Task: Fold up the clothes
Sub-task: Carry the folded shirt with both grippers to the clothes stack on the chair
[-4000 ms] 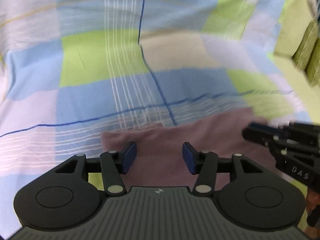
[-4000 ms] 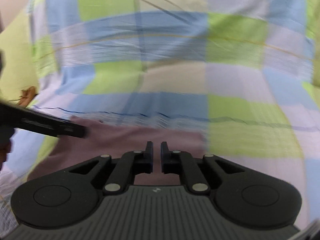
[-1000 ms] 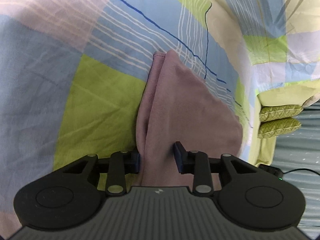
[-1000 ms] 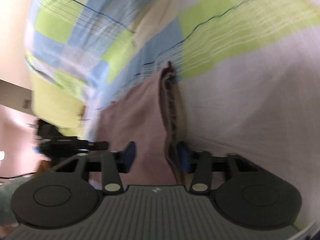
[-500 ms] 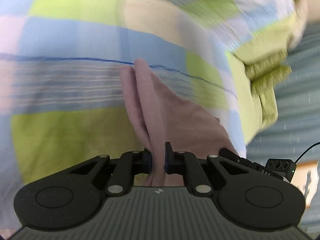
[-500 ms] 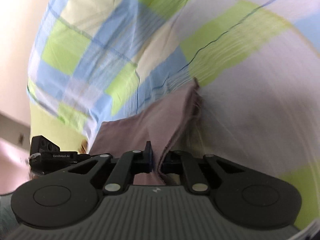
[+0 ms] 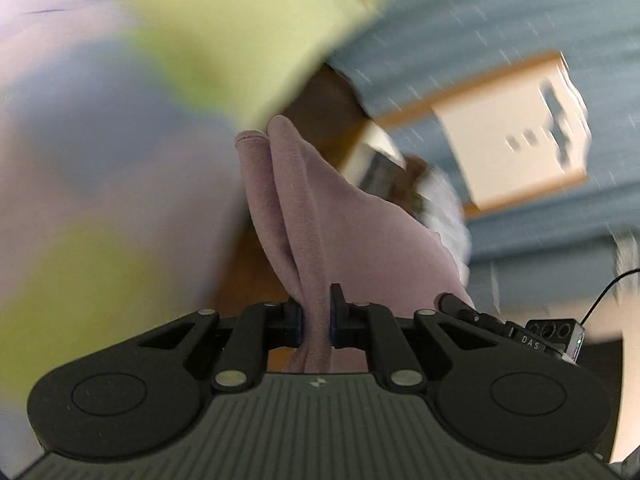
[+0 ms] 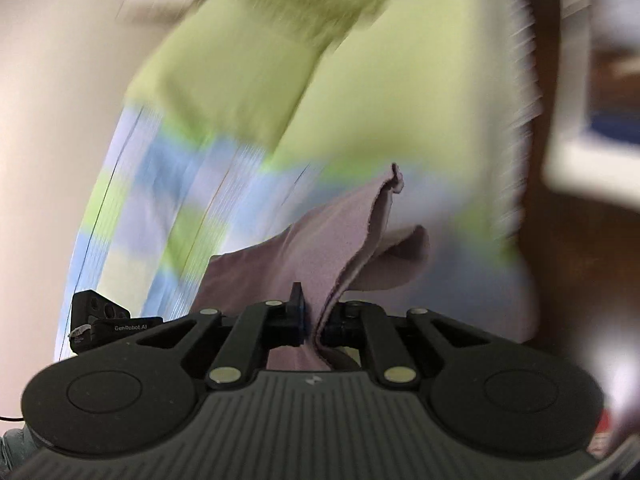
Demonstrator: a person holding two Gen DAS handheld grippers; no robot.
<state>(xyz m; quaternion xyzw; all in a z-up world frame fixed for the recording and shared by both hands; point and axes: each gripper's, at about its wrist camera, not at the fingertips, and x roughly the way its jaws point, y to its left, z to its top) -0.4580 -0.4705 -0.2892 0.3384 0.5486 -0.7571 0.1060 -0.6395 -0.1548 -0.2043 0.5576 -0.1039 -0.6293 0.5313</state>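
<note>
A mauve garment (image 7: 320,216) hangs bunched between both grippers, lifted off the bed. My left gripper (image 7: 315,320) is shut on a folded edge of it, the cloth standing up in two ridges in front of the jaws. My right gripper (image 8: 314,320) is shut on another edge of the same mauve garment (image 8: 320,248), which stretches left toward the other gripper's body (image 8: 104,320). In the left wrist view the right gripper's body (image 7: 532,334) shows at the lower right. Both views are blurred by motion.
The checked bedsheet (image 8: 208,184) in green, blue and lilac lies behind and below the garment. A blue floor (image 7: 480,28) with a pale box (image 7: 516,128) shows at the right of the left wrist view. Brown wood (image 8: 560,240) borders the bed.
Both grippers closed on the garment's edges and lifted it off the sheet. The views swung fast away from the bed toward its edge and the floor.
</note>
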